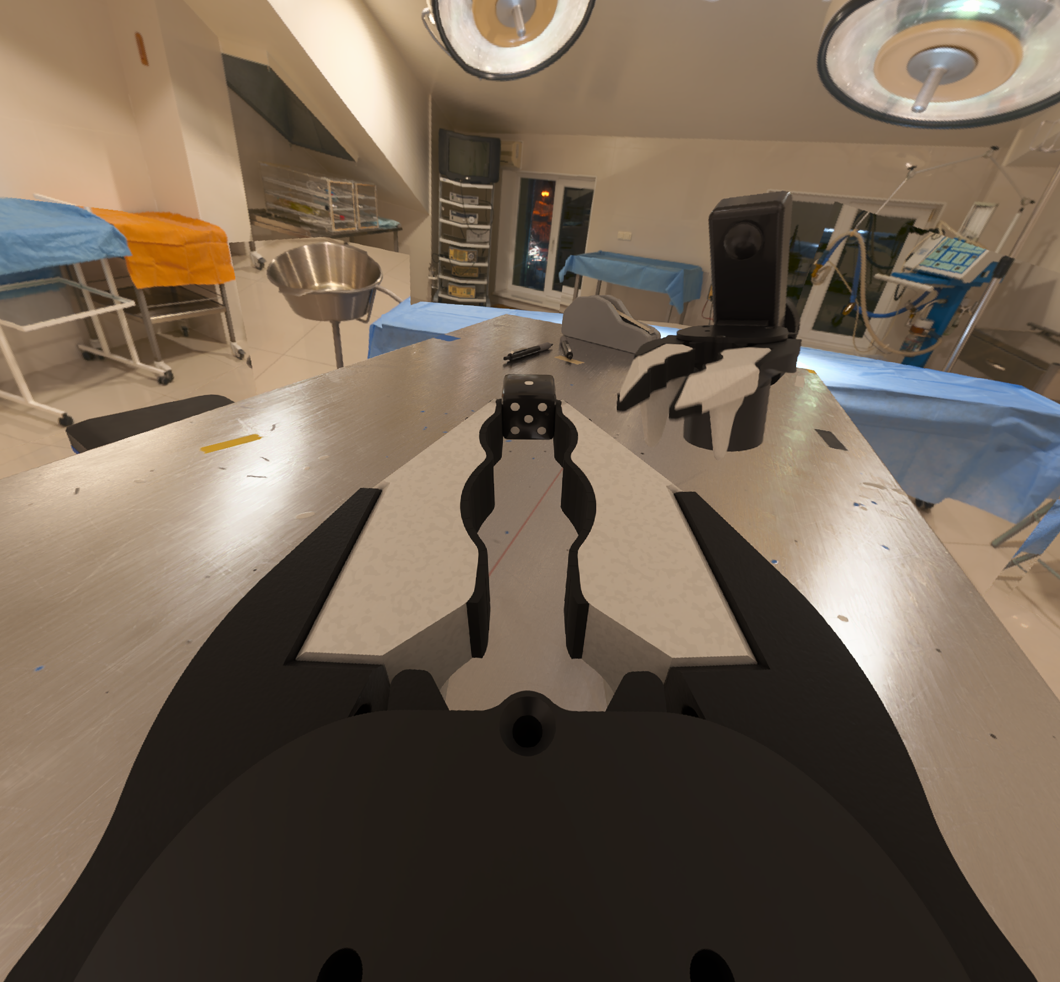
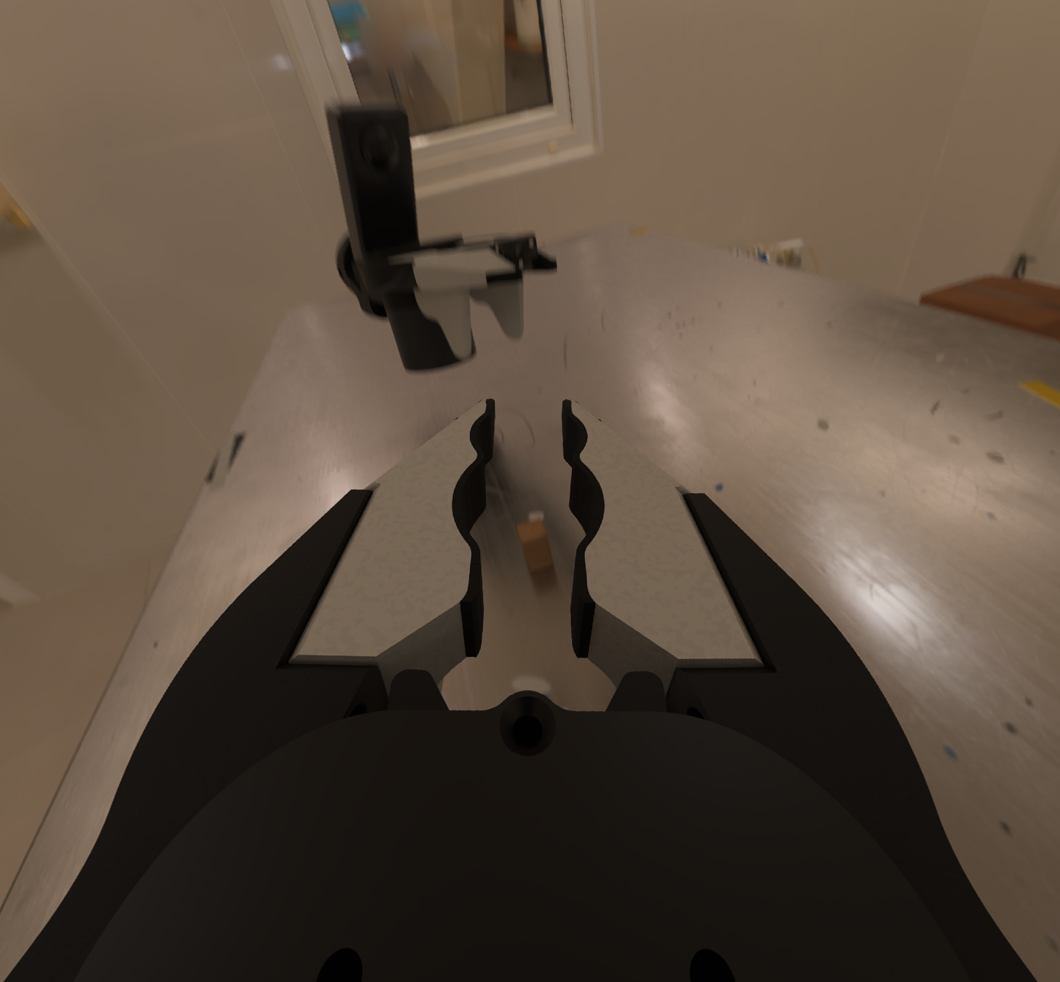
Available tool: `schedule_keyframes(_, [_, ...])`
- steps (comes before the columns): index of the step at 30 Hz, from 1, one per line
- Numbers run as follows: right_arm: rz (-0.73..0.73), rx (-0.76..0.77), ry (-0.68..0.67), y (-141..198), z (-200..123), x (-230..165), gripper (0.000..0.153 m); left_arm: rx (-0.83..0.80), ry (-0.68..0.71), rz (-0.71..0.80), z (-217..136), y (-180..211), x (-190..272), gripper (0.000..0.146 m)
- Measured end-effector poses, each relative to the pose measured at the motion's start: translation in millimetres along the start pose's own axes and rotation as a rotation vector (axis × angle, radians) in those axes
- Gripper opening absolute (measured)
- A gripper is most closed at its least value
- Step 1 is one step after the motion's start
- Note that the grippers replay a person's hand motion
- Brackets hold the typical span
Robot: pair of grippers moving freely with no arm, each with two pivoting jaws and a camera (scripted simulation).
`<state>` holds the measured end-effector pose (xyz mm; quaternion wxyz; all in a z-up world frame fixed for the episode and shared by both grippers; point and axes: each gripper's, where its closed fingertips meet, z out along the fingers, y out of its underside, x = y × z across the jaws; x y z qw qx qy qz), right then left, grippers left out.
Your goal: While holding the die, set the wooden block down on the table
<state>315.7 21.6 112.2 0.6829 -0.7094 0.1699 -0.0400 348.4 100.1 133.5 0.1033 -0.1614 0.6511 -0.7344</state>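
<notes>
My left gripper (image 1: 527,409) is shut on a black die (image 1: 528,408) with white pips, held at the fingertips above the metal table (image 1: 172,524). My right gripper (image 2: 527,409) is open and empty. A small tan wooden block (image 2: 534,553) shows blurred on the table (image 2: 803,438) below it, in the gap between its fingers and apart from them. The right gripper also shows in the left wrist view (image 1: 688,381), hovering at the right with its fingers pointing down. The left gripper shows in the right wrist view (image 2: 447,278), farther off.
Two black pens (image 1: 527,351) and a grey device (image 1: 608,321) lie at the table's far end. A yellow tape strip (image 1: 229,443) is on the left. Blue-draped tables (image 1: 946,409) flank the table's right edge. A brown board (image 2: 992,300) lies beyond the table.
</notes>
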Motion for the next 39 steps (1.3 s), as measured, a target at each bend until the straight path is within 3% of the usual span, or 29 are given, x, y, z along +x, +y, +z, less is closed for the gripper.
schedule_keyframes(6, [-0.120,-0.236,0.048,46,2,-18,0.031,-0.014,-0.009,0.012,1,3,0,0.016])
schedule_keyframes(10, [-0.032,-0.230,0.031,51,5,-27,0.031,-0.020,-0.006,0.012,3,4,1,0.016])
schedule_keyframes(14, [0.119,-0.114,0.062,31,4,-25,0.036,-0.025,-0.006,0.047,4,3,3,0.016])
schedule_keyframes(17, [0.177,-0.096,0.159,27,0,-19,0.040,-0.040,-0.022,0.077,3,5,3,0.016])
schedule_keyframes(20, [0.162,-0.257,0.262,44,-7,-18,0.033,-0.034,-0.024,0.083,1,5,6,0.016])
schedule_keyframes(26, [-0.041,-0.557,0.342,70,-7,-17,0.020,-0.062,-0.020,0.094,4,9,7,0.016])
schedule_keyframes(33, [-0.129,-0.744,0.205,89,12,-6,0.019,-0.116,0.018,0.069,7,19,9,0.016])
schedule_keyframes(39, [-0.147,-0.793,0.092,99,21,0,0.024,-0.153,0.071,0.033,10,27,12,0.016])
